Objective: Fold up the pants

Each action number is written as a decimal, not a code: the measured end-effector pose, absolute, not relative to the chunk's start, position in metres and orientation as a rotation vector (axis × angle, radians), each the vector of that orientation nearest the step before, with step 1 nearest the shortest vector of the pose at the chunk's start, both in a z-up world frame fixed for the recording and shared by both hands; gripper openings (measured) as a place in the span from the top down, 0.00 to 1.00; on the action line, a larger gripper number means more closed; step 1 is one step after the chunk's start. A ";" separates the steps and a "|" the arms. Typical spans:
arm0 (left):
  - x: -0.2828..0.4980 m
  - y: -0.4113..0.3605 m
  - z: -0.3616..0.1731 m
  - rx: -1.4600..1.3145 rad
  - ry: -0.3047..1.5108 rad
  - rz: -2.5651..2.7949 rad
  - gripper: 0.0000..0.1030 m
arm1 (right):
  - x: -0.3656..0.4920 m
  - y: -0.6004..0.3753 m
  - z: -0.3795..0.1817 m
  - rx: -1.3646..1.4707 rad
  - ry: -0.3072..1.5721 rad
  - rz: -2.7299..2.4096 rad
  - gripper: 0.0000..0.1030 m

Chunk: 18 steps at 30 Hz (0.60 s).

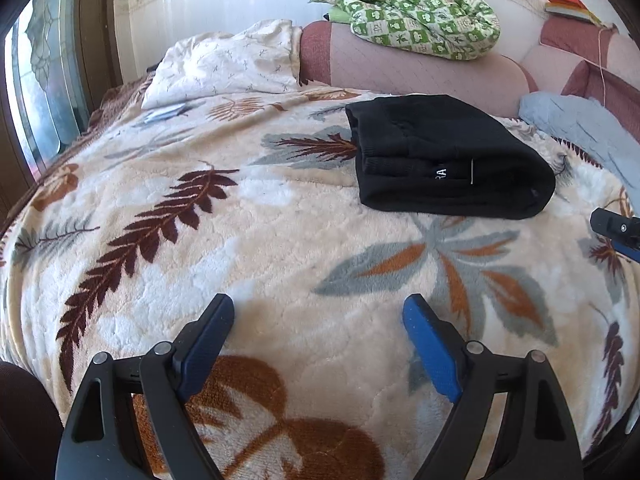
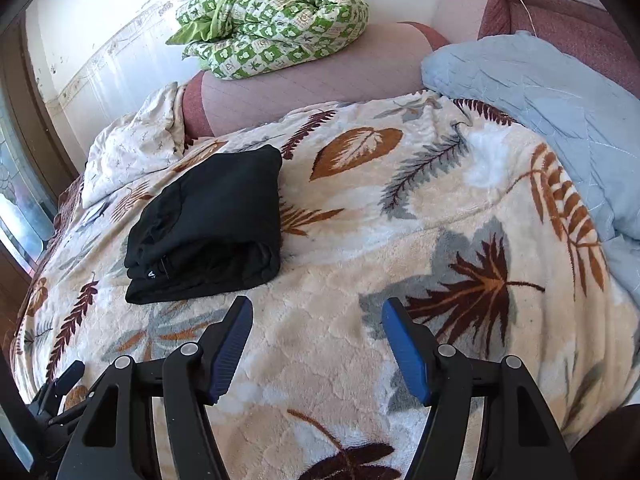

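Note:
The black pants (image 1: 448,156) lie folded into a compact stack on the leaf-patterned blanket (image 1: 280,240), with a small white label showing on the near edge. In the right wrist view the pants (image 2: 208,224) lie to the upper left. My left gripper (image 1: 320,312) is open and empty, well short of the pants and to their left. My right gripper (image 2: 316,316) is open and empty, just in front of the pants and to their right. The right gripper's tip also shows in the left wrist view (image 1: 616,228) at the right edge.
A white pillow (image 1: 224,64) lies at the far left of the bed. A green checked quilt (image 1: 412,8) rests on the pink headboard (image 1: 400,68). A light blue blanket (image 2: 552,120) lies at the right. A window (image 1: 44,80) is on the left.

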<state>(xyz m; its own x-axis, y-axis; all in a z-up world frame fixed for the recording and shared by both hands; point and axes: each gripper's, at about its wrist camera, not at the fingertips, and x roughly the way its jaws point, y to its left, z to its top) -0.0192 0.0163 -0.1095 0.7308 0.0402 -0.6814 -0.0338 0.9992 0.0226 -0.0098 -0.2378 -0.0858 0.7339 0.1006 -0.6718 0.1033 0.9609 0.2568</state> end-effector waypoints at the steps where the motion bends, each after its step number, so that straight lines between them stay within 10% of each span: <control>1: -0.020 0.016 -0.110 0.013 0.747 0.044 0.15 | -0.012 -0.236 -0.087 0.273 0.740 0.001 0.30; 12: -0.005 0.016 -0.099 0.004 0.813 0.057 0.10 | -0.022 -0.220 -0.093 0.183 0.686 0.044 0.29; 18: -0.031 0.009 -0.031 0.054 0.530 0.130 0.09 | -0.044 -0.209 -0.070 0.052 0.502 -0.054 0.16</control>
